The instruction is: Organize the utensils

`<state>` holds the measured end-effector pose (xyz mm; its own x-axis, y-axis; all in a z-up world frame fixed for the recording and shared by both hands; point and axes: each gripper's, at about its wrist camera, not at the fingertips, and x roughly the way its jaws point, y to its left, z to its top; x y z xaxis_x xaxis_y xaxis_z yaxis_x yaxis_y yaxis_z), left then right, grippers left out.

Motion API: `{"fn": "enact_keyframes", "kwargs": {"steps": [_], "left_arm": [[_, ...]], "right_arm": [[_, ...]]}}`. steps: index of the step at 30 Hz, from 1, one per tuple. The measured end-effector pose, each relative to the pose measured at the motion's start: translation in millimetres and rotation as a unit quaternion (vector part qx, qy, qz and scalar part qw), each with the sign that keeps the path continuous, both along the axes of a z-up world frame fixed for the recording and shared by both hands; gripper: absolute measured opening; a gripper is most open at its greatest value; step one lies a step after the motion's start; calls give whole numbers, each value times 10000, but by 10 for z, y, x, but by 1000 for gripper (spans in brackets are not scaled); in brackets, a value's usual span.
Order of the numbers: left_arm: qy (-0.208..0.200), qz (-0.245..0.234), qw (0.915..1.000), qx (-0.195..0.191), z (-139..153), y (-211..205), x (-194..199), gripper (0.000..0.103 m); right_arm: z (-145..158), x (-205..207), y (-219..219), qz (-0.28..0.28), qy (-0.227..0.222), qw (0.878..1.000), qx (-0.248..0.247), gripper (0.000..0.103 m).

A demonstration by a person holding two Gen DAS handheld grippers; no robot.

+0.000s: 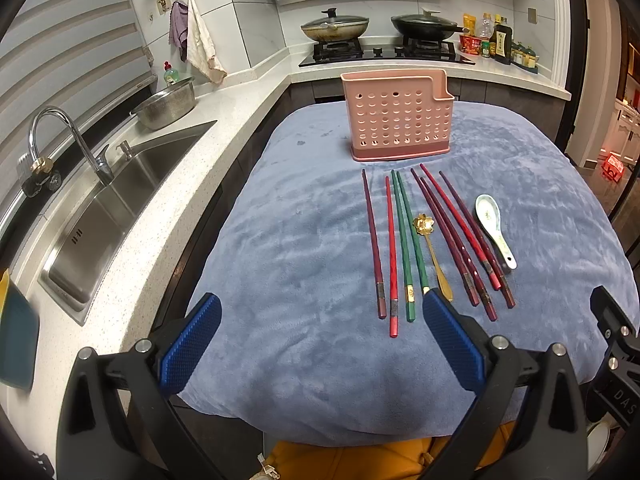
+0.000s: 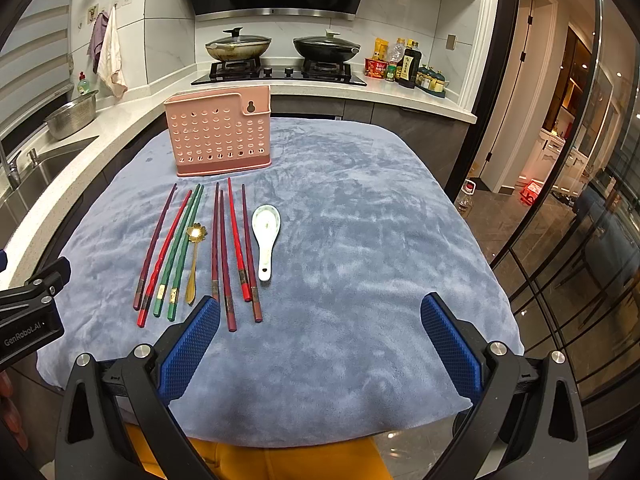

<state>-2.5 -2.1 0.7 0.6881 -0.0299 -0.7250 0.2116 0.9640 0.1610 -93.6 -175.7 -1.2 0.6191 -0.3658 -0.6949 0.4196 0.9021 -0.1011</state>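
Chopsticks (image 2: 224,256), eight, and two spoons (image 2: 266,236) are lying mid-worktop (image 2: 360,220); both tongs (image 1: 320,344) (image 2: 320,344) are hovering spread wide, empty.

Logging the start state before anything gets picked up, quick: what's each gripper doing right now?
Left gripper: open, holding nothing, above the blue cloth.
Right gripper: open, holding nothing, just short of the chopsticks.

Utensils (image 1: 436,240) before holder (image 1: 398,116)
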Motion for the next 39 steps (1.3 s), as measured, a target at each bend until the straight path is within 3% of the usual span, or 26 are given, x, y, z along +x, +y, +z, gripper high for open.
{"fn": "enact_keyframes", "kwargs": {"steps": [39], "left_arm": [[103,-18,9999,-3,-51,-58,-15,96]], "right_arm": [[-10,3,-12,1,16,10000,29,96]]}}
